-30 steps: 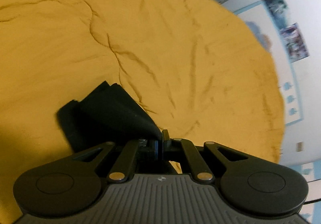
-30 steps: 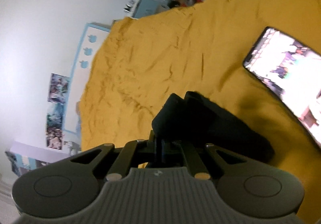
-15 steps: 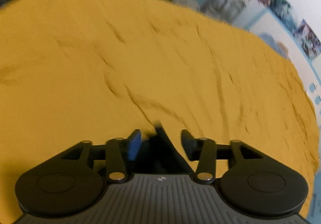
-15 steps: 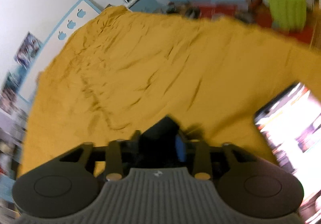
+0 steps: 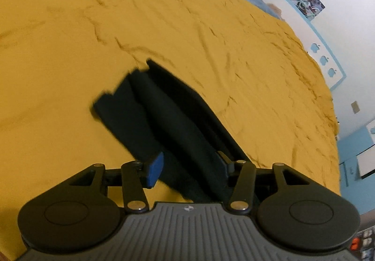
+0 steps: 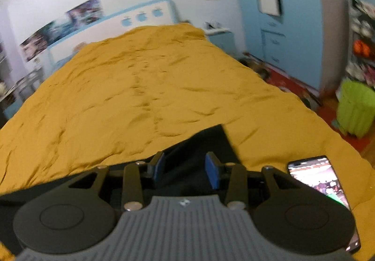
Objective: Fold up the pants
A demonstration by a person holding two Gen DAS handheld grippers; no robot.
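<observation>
— Pants (image 5: 173,125), where do they lie from the left gripper (image 5: 189,165)?
— Straight ahead of it, on the yellow bedspread (image 5: 211,34). They form a dark folded strip whose long axis runs from between the jaws up and away to the left, ending in a ragged far edge. The near end passes between the spread fingers; the jaws are released and nothing is pinched.
— And seen from the right gripper (image 6: 185,167)?
— Black cloth (image 6: 201,144) lies just beyond its jaws and trails off to the left under the tool body. Those jaws also stand apart, blue pads (image 6: 212,173) facing each other, holding nothing.
— Anything beside them?
— A phone (image 6: 316,179) with a lit screen lies on the bedspread just right of the right gripper, apart from the cloth.
— Which hand is nearer for the next move?
— Both sit at the near edge of the fabric, so I cannot rank them. My judgement: the far end, up the strip from the left jaws, is what another fold would have to bring back, or the bundle may already be done.
</observation>
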